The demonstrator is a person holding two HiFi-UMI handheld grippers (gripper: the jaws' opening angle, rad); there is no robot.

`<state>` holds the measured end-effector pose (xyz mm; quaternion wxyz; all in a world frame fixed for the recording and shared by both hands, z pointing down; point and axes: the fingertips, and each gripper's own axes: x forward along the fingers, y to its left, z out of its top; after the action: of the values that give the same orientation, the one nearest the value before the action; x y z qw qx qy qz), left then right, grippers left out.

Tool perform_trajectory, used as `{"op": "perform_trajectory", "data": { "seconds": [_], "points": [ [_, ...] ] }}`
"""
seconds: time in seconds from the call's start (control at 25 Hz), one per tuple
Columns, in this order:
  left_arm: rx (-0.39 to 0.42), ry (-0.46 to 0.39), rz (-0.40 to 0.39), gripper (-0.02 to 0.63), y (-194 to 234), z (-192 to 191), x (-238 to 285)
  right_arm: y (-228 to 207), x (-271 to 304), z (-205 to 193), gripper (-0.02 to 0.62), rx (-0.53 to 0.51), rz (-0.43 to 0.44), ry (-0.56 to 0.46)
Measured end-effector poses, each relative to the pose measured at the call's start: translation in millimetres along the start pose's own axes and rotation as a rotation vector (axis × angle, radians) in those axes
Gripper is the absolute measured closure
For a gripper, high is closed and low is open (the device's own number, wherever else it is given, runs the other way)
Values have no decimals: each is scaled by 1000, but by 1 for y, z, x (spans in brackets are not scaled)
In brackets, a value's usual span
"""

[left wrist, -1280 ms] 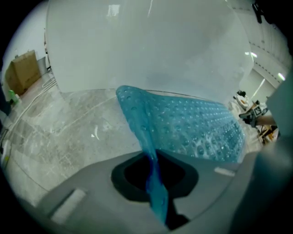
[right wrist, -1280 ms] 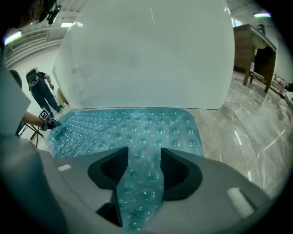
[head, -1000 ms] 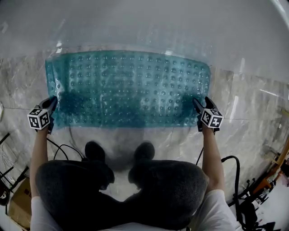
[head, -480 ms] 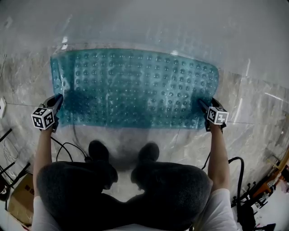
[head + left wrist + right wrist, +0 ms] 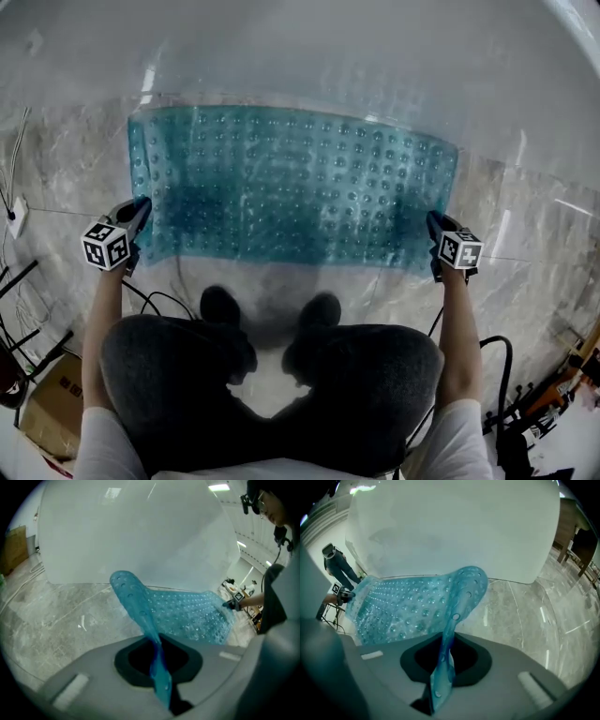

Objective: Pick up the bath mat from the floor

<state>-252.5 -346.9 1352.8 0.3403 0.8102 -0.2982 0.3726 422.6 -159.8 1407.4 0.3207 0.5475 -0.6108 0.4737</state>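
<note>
The translucent teal bath mat [image 5: 300, 183], covered in bumps, is spread on the marble floor in front of me. My left gripper [image 5: 141, 208] is shut on the mat's near left corner. In the left gripper view the mat [image 5: 187, 616] runs pinched through the left gripper [image 5: 159, 667] and rises off the floor. My right gripper [image 5: 434, 223] is at the near right corner, its jaws closing with the mat edge between them. The right gripper view shows the mat [image 5: 408, 606] squeezed in the right gripper [image 5: 443, 667] and curling up.
A large white surface [image 5: 309, 47] stands just behind the mat. My shoes [image 5: 220, 305] are close to its near edge. Cables [image 5: 155, 300] trail on the floor at the left. A cardboard box [image 5: 42, 417] sits at the lower left and a wall socket [image 5: 14, 220] at the far left.
The right gripper has slid out to the mat's right corner, and both grippers sit slightly farther right in the view. The mat's near corners look raised.
</note>
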Motion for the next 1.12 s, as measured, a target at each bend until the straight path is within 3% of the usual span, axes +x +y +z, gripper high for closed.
{"op": "perform_trajectory", "data": {
  "seconds": [0.2, 0.6, 1.12],
  "points": [
    [-13, -24, 8, 588, -20, 27, -45, 45, -57, 28, 562, -12, 41, -21],
    [48, -14, -50, 589, -111, 116, -190, 144, -218, 86, 566, -38, 80, -46],
    [54, -46, -79, 589, -231, 242, -454, 279, -508, 175, 566, -10, 161, -86]
  ]
}}
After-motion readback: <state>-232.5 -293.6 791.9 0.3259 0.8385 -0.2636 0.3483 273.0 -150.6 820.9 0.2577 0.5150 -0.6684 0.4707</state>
